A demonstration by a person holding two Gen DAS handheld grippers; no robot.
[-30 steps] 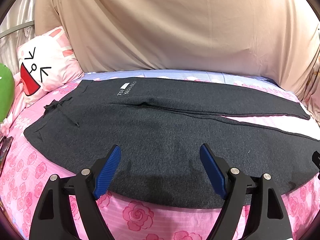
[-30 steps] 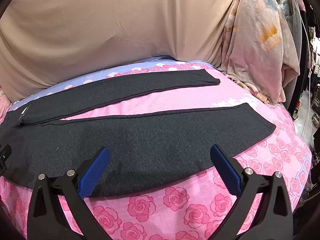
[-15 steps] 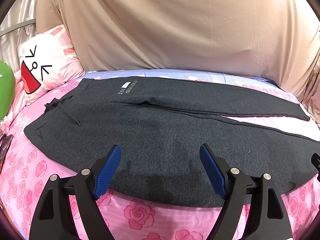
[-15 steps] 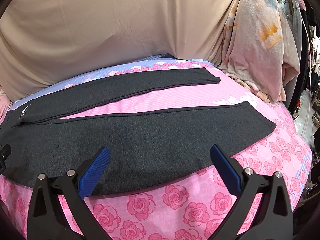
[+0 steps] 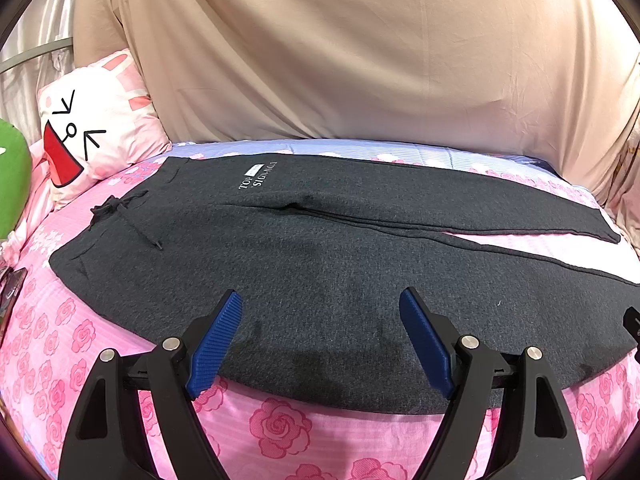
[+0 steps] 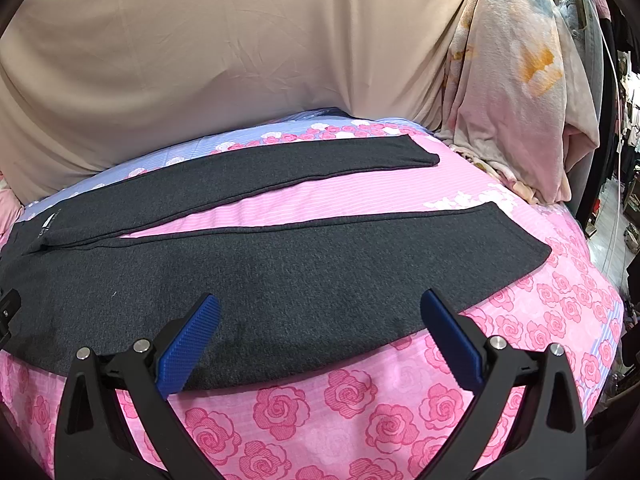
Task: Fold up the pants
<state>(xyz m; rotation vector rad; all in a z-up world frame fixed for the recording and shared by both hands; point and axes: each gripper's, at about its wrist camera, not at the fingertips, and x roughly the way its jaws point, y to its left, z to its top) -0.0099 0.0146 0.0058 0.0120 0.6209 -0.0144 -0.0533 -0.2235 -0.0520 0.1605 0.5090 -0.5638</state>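
1. The dark grey pants [image 5: 320, 256] lie flat and unfolded on the bed [image 5: 280, 432], across its pink rose-print cover, with the two legs spread apart in a narrow V.
2. The left tool [image 5: 321, 336] hangs above the near edge of the pants, its blue-padded fingers [image 5: 216, 340] wide apart and holding nothing.
3. The right tool [image 6: 320, 340] hangs over the near leg, equally wide open and empty.
4. Only the left view shows the waist end: the tied drawstring [image 5: 120, 212], white lettering [image 5: 258, 176] near the waistband, a cartoon-face pillow [image 5: 92, 136] past the waist, and a green cushion [image 5: 12, 184] at the frame's edge.
5. Only the right view shows both leg cuffs [image 6: 516, 240] in full, the far one lying up by the lilac strip of the cover, and a pale floral blanket [image 6: 512, 92] heaped at that end of the bed.
6. Both views show the beige sheet [image 5: 340, 52] hanging behind the bed.
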